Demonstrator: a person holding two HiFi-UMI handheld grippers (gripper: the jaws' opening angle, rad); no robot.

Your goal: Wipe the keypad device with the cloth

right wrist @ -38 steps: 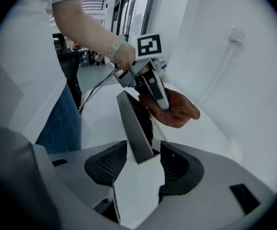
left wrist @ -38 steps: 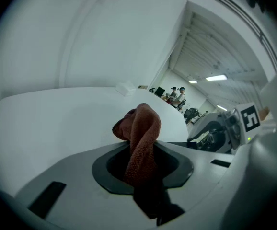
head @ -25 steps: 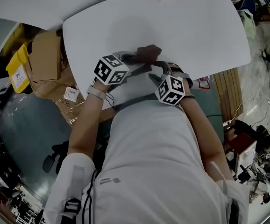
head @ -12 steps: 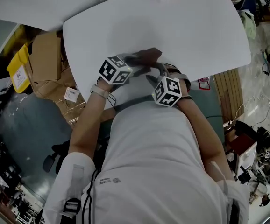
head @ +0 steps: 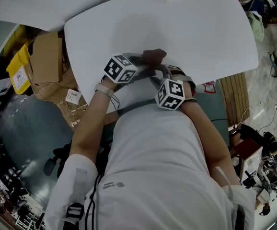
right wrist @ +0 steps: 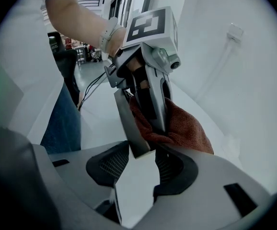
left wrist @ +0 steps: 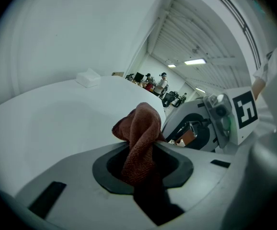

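Observation:
A rust-brown cloth [head: 154, 55] [left wrist: 139, 133] is bunched between the jaws of my left gripper [head: 147, 62] [left wrist: 141, 153], which is shut on it just above the white table [head: 177, 28] near its front edge. The right gripper view shows the left gripper [right wrist: 145, 137] pointing toward the camera, cloth [right wrist: 186, 131] spilling to its right. My right gripper [head: 154, 75] [right wrist: 141, 166] is open; its jaws have just been closing a little. One grey left fingertip and the cloth's edge stand at their mouth, with bare table showing between the pads. No keypad device shows in any view.
Cardboard boxes [head: 47, 56] and a yellow box [head: 18, 73] sit on the floor left of the table. A wooden pallet [head: 234, 95] lies to the right. A small white box [left wrist: 88, 77] rests far back on the tabletop.
The left gripper has shifted a little right and down with the cloth, closer to the right gripper. The right gripper has barely moved.

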